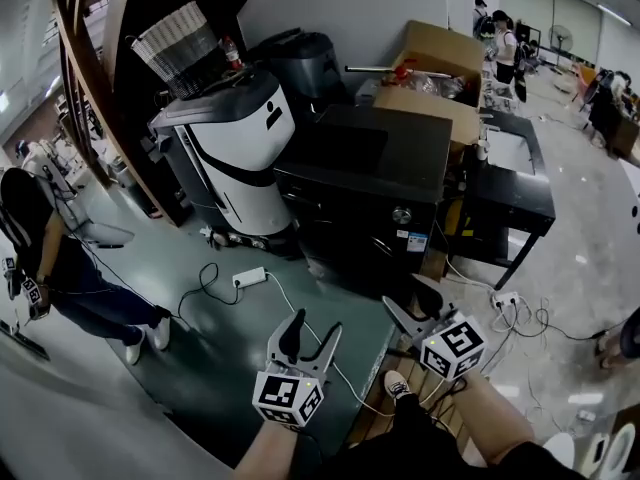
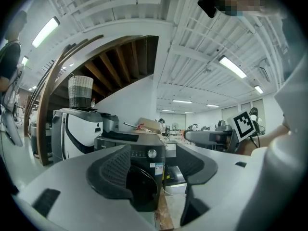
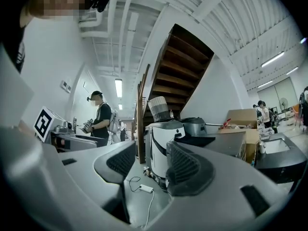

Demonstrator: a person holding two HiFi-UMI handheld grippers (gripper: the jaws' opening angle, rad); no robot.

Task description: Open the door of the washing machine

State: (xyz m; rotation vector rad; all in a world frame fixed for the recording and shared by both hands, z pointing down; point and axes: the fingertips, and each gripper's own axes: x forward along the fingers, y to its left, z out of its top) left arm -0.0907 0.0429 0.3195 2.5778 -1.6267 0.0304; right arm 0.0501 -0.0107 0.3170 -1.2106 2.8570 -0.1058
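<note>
The black front-loading washing machine (image 1: 370,183) stands on the floor ahead of me; its dark round door (image 2: 141,186) looks closed, below a silver knob (image 2: 152,153). My left gripper (image 1: 313,333) is open and empty, a stretch of floor short of the machine, and its jaws frame the door in the left gripper view. My right gripper (image 1: 415,306) is also open with nothing between its jaws, near the machine's right front corner. In the right gripper view the right jaw hides most of the washing machine (image 3: 226,143).
A white-and-black appliance (image 1: 235,158) with a woven basket (image 1: 180,33) on top stands left of the machine. A power strip (image 1: 249,277) and cables lie on the floor before it. Cardboard boxes (image 1: 440,53) sit behind, a black table (image 1: 520,188) to the right. A person (image 1: 50,258) stands far left.
</note>
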